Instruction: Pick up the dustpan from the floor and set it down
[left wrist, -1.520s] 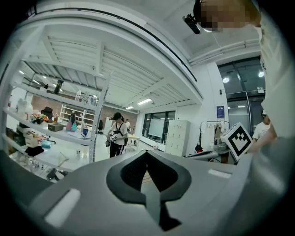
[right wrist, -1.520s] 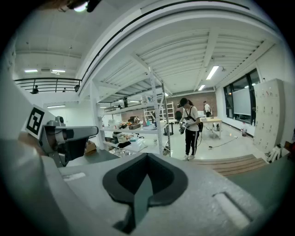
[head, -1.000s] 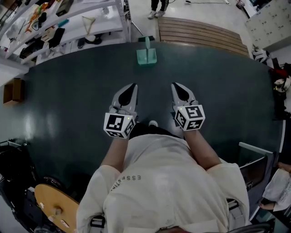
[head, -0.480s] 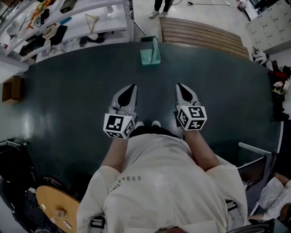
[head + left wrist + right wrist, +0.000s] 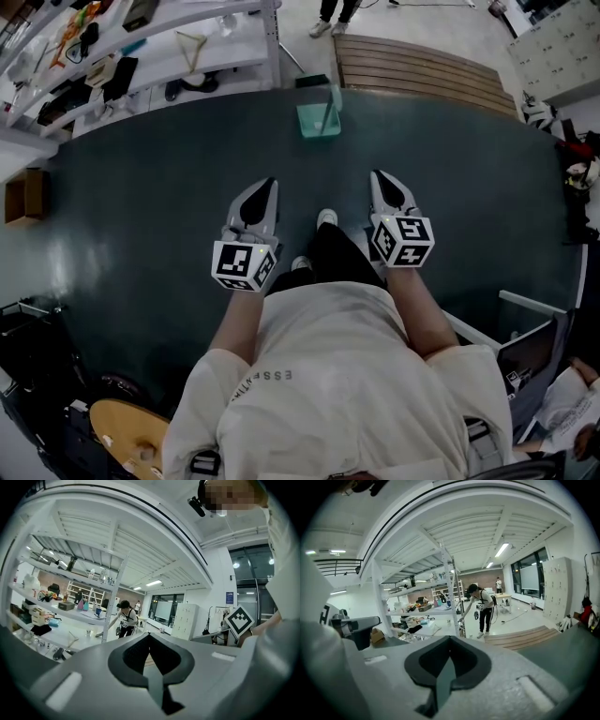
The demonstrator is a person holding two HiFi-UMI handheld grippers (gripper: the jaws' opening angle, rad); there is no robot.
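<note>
We're holding the grey left gripper (image 5: 264, 186) and right gripper (image 5: 381, 178) out front, jaws pinched together on nothing, because the teal plastic dustpan (image 5: 319, 120) is sitting well ahead on the dark floor (image 5: 141, 187).

the person has taken a step forward: one shoe (image 5: 326, 218) now pokes out between the left gripper (image 5: 268, 184) and right gripper (image 5: 379, 176), and the teal dustpan (image 5: 319, 121) has shifted slightly right in the head view.

Perhaps cream T-shirt (image 5: 337, 375); grey left gripper (image 5: 266, 185), right gripper (image 5: 380, 176).
</note>
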